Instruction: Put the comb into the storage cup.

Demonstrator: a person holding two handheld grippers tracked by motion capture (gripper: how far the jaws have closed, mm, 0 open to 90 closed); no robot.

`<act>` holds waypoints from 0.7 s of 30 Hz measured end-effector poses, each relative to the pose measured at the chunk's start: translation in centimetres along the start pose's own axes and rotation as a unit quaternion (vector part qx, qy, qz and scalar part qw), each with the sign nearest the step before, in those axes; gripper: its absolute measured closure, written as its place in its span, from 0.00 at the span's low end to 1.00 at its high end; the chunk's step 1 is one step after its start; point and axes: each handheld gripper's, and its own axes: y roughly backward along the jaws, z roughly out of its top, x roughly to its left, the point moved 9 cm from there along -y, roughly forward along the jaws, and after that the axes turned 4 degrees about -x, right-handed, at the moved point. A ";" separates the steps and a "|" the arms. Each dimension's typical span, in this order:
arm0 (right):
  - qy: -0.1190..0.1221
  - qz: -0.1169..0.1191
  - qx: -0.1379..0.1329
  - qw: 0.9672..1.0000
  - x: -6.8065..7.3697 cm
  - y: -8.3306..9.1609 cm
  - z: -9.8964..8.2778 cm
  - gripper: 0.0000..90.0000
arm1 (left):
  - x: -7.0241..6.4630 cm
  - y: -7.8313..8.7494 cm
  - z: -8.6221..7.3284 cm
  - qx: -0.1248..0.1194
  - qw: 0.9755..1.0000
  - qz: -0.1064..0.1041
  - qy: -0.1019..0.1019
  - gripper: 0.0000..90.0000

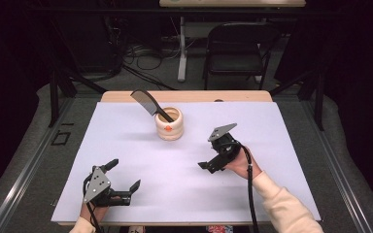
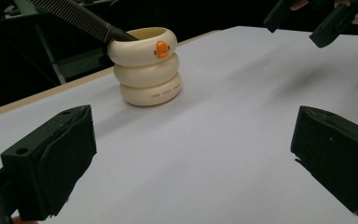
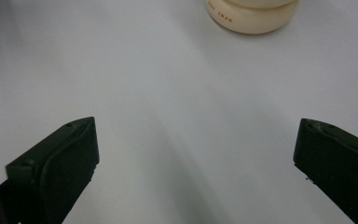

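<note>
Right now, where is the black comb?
In the high view the comb stands tilted in the cream duck cup, at the far middle of the white table, ahead of both grippers.

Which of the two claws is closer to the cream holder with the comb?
The right claw: it hovers open just right of and below the cream holder, while the left claw sits open near the table's front edge.

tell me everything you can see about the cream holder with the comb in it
The cream holder looks like three stacked rounded rings of smooth, glossy plastic or ceramic, with an orange duck-bill mark on the top ring and small reddish lettering on the lowest. It stands upright on the white table, toward its far side. A black comb leans out of its open top.
</note>
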 end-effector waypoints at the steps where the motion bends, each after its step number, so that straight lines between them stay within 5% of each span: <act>1: -0.003 -0.002 -0.001 1.000 0.1 0.1 -0.2 0.00 | 0.0 0.0 0.0 0.000 1.000 0.000 0.000 0.00; 21: -0.002 -0.020 0.002 1.000 1.0 2.7 -3.1 0.00 | 0.0 0.0 0.0 0.000 1.000 0.001 0.000 0.00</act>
